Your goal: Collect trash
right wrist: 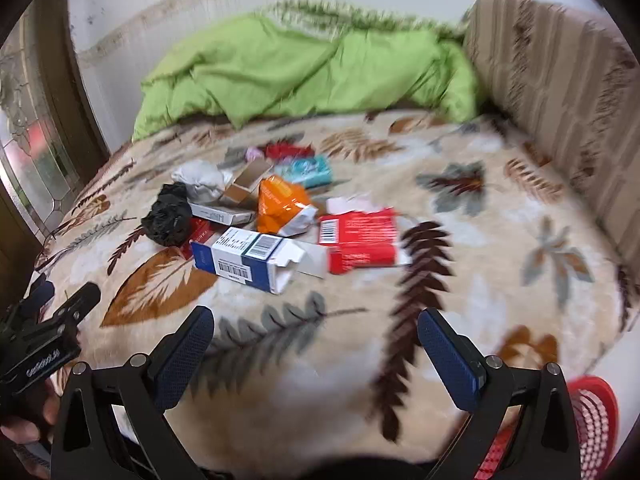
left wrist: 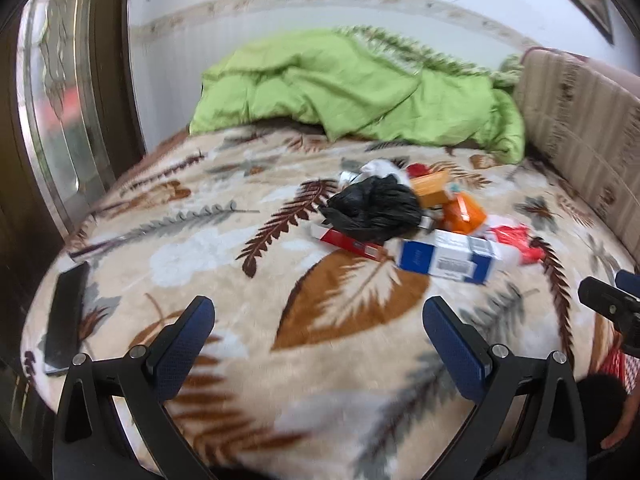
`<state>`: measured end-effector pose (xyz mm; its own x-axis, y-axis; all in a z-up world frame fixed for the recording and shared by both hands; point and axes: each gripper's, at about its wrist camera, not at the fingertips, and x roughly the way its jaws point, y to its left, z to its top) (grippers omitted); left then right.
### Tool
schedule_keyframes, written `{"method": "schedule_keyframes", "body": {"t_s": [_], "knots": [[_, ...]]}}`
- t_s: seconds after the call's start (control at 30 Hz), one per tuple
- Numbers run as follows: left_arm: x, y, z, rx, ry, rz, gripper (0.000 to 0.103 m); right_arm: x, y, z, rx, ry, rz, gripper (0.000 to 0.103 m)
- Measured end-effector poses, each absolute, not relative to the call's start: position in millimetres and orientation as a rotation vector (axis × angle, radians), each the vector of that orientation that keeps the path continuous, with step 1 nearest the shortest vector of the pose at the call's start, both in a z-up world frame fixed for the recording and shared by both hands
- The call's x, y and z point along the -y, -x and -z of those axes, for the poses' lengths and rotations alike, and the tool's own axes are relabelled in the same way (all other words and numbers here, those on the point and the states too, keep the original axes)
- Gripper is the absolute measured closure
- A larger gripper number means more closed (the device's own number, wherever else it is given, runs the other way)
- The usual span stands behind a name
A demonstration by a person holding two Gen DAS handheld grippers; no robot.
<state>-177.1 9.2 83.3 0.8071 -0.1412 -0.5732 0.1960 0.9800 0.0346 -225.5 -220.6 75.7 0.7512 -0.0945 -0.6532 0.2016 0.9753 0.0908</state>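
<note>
1. Both claws, left (left wrist: 318,322) and right (right wrist: 316,332), gape wide, empty, above the bed (right wrist: 460,300).
2. Trash sits mid-bed: blue box (right wrist: 244,260), red carton (right wrist: 360,240), orange packet (right wrist: 280,204), black bag (right wrist: 170,216).
3. Box looks light, crushable; pinch its long sides. Bag is soft.

Left gripper (left wrist: 318,322) with black angular finger arms, dark blue textured pads (left wrist: 184,344) on the inner faces, round silver screws just behind the pads, right gripper (right wrist: 316,322) built alike, white lettering on the left one's black side.
</note>
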Motion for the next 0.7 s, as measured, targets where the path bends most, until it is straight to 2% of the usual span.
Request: {"method": "schedule_keyframes", "body": {"t_s": [0.27, 0.7], "knots": [[3.8, 221.4, -95.5, -0.481, -0.148, 0.198, 0.000, 223.3, 268.6, -91.6, -0.563, -0.147, 0.263, 0.001], [7.4, 211.9, -78.5, -0.544, -0.174, 0.212, 0.000, 223.0, 268.8, -84.6, -0.579, -0.118, 0.279, 0.001]]}}
